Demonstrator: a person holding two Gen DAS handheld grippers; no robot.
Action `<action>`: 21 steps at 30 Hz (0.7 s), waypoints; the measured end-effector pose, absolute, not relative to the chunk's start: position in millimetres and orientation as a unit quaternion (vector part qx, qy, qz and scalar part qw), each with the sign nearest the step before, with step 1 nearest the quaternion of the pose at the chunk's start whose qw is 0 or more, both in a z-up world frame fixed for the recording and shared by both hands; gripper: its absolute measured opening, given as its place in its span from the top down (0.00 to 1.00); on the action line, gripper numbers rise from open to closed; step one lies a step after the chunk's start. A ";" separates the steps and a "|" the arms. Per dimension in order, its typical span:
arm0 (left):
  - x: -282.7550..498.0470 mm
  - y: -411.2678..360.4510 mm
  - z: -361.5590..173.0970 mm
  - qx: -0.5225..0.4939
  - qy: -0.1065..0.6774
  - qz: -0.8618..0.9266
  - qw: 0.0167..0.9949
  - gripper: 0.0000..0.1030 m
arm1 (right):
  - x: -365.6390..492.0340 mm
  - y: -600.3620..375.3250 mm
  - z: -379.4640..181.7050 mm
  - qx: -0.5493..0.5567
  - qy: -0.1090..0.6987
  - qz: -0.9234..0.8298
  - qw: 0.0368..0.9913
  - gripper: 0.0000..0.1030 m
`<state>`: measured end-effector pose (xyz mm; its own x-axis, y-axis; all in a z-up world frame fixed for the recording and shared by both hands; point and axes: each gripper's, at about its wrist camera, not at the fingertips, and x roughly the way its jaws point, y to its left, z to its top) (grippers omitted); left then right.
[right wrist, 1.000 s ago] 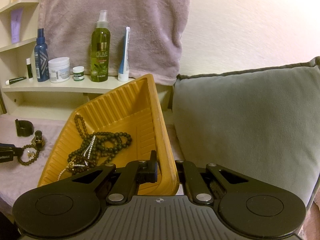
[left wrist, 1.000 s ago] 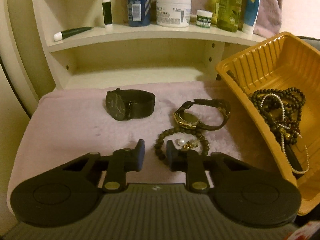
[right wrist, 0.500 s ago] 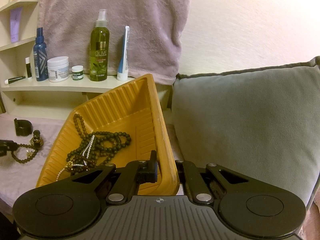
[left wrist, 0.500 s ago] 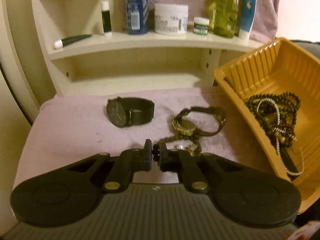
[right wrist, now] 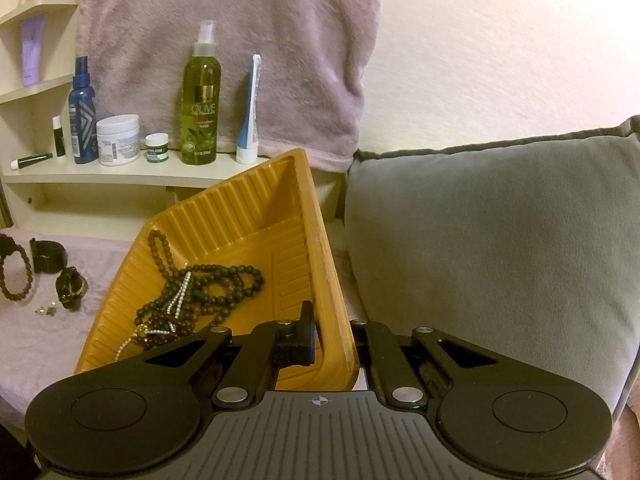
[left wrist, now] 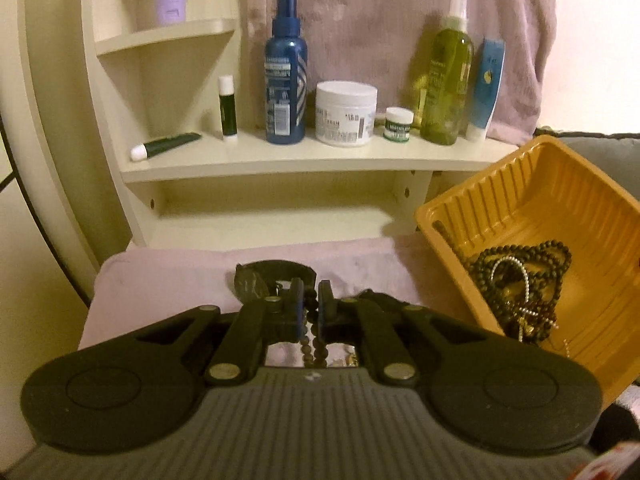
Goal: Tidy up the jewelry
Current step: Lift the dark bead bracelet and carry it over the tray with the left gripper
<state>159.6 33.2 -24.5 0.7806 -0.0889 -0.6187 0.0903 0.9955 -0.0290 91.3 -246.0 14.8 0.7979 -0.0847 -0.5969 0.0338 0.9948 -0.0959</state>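
My left gripper [left wrist: 309, 304] is shut on a dark bead bracelet [left wrist: 310, 340] that hangs between its fingers above the pink cloth; the bracelet also shows at the left edge of the right wrist view [right wrist: 18, 276]. My right gripper [right wrist: 334, 340] is shut on the near rim of the orange tray [right wrist: 328, 280], which is tilted. The tray [left wrist: 592, 240] holds a tangle of dark bead and pearl necklaces [right wrist: 200, 296]. A black watch [right wrist: 48, 256], a gold watch [right wrist: 72, 286] and small earrings [right wrist: 46, 310] lie on the cloth.
A cream shelf [left wrist: 320, 160] behind carries a blue bottle [left wrist: 286, 76], a white jar [left wrist: 346, 114], a green spray bottle [left wrist: 446, 76] and tubes. A pink towel [right wrist: 240, 40] hangs on the wall. A grey cushion [right wrist: 500, 240] sits right of the tray.
My left gripper closed on the bead bracelet and lifted it off the cloth, tilting up; the earrings stayed behind. My right gripper kept its hold on the tray rim.
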 end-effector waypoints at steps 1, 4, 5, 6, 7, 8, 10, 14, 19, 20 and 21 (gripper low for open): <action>159.4 33.4 -22.5 0.000 0.327 -0.049 0.944 0.95 | 91.3 -245.9 14.8 -0.041 0.316 -0.031 0.947 0.94; 158.5 31.4 -17.7 -0.002 0.325 -0.055 0.944 0.95 | 91.3 -246.1 14.8 -0.040 0.316 -0.032 0.947 0.94; 158.2 30.1 -16.1 -0.002 0.325 -0.059 0.944 0.95 | 91.3 -246.0 14.8 -0.040 0.316 -0.031 0.947 0.94; 157.7 28.1 -14.7 -0.003 0.324 -0.063 0.944 0.95 | 91.3 -246.2 14.9 -0.040 0.316 -0.031 0.947 0.94; 157.3 25.5 -13.6 -0.004 0.323 -0.067 0.944 0.95 | 91.2 -246.0 14.8 -0.040 0.316 -0.031 0.947 0.94; 156.8 22.1 -12.5 -0.003 0.323 -0.072 0.944 0.95 | 91.2 -245.9 14.8 -0.040 0.316 -0.031 0.947 0.94; 155.5 13.7 -11.2 -0.002 0.322 -0.083 0.943 0.95 | 91.3 -245.7 15.2 -0.040 0.315 -0.031 0.948 0.94; 153.4 -6.4 -8.1 -0.001 0.321 -0.112 0.940 0.94 | 90.5 -244.5 16.3 -0.040 0.315 -0.031 0.948 0.94; 150.3 -35.9 -0.2 -0.006 0.319 -0.157 0.935 0.94 | 90.0 -243.9 17.1 -0.039 0.314 -0.031 0.948 0.94; 149.6 -42.8 0.9 -0.005 0.319 -0.167 0.933 0.94 | 90.0 -243.9 17.1 -0.039 0.314 -0.031 0.948 0.94; 149.1 -49.9 1.9 -0.005 0.319 -0.177 0.931 0.94 | 90.0 -243.6 17.4 -0.038 0.314 -0.031 0.948 0.94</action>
<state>149.1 -49.9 1.9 0.7338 -0.3335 -0.5919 0.3270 0.9370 -0.1226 90.0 -243.6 17.4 0.8005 -0.0823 -0.5936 0.0340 0.9952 -0.0922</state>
